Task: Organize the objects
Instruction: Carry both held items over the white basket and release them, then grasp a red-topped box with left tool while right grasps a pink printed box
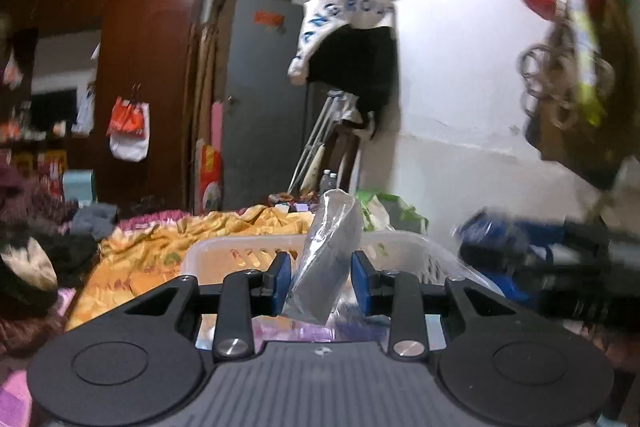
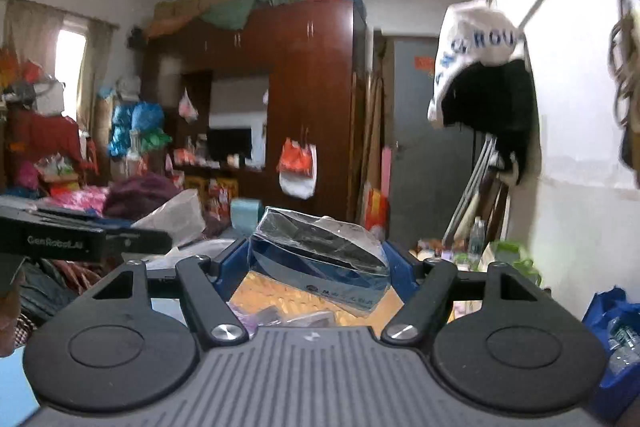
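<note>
Pretty cramped here. White basket (image 1: 404, 247) sits right ahead of the left gripper (image 1: 321, 277), open on top, so that's the way in. Clothes (image 1: 360, 47) hang off a rail against the right wall, bags (image 1: 560, 27) dangle top right. Right gripper (image 1: 560, 275) crowds that side; the bed (image 1: 160, 247) stays low on the left

- Two grippers: left gripper (image 1: 321, 277), right gripper (image 2: 316, 263).
- One clear plastic packet (image 1: 326, 259) between the left jaws.
- One wrapped dark box (image 2: 320, 259) between the right jaws.
- One white basket (image 1: 240, 255).
- One brown wardrobe (image 2: 312, 99).
- One grey door (image 1: 260, 107).
</note>
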`<state>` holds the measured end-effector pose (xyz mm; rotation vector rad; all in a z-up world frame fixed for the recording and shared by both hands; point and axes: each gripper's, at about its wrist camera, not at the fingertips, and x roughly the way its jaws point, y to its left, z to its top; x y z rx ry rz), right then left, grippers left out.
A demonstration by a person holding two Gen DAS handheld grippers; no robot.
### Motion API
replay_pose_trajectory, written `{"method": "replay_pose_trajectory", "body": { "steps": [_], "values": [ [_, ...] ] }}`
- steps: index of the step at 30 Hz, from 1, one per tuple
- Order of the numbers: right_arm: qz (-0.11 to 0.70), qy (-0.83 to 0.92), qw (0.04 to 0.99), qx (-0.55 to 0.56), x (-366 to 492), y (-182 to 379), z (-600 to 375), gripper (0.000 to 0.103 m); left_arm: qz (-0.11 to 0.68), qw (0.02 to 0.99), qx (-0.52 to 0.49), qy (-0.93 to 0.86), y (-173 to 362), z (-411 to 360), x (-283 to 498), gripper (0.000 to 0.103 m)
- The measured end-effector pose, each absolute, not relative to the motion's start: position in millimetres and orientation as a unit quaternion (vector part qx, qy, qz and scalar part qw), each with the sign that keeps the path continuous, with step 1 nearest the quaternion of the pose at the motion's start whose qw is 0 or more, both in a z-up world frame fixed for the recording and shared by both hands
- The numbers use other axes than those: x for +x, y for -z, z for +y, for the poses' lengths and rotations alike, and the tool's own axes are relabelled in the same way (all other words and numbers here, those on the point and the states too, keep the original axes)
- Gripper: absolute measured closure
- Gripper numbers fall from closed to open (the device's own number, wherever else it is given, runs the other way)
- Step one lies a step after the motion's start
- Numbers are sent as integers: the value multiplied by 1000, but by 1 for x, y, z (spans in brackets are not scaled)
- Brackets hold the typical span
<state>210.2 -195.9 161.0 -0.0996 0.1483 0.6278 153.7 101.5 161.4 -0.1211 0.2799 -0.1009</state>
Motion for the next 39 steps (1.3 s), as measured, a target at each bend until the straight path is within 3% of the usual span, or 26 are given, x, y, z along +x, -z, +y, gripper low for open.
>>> {"method": "replay_pose_trajectory", "body": {
  "steps": [1,3,4,14,24,27,28,29,33,39],
  "values": [
    [75,-309,947,-50,217,-158,-193,28,133,988,-67,47,-159,104,160,62],
    [65,-299,950,-55,226,-150,-188,24,130,989,-70,24,-152,108,173,34],
    [70,-296,951,-61,228,-148,-186,2,138,988,-64,13,-149,108,177,22],
    [72,-335,939,-29,163,-134,-227,0,138,981,-92,98,-114,102,99,18],
    [139,-331,933,37,152,-88,-269,0,233,965,-25,120,-68,55,100,21],
    [155,-311,937,25,156,-87,-268,0,246,963,-2,107,-60,41,103,37],
    [158,-315,936,24,156,-86,-268,0,250,963,5,103,-56,39,103,51],
    [161,-320,934,22,156,-84,-268,0,252,963,10,97,-54,37,104,56],
    [182,-332,925,9,157,-75,-256,1,239,967,7,92,-54,44,96,57],
    [225,-341,911,-49,155,-60,-225,17,227,972,-1,63,-60,78,83,57]
  ]
}}
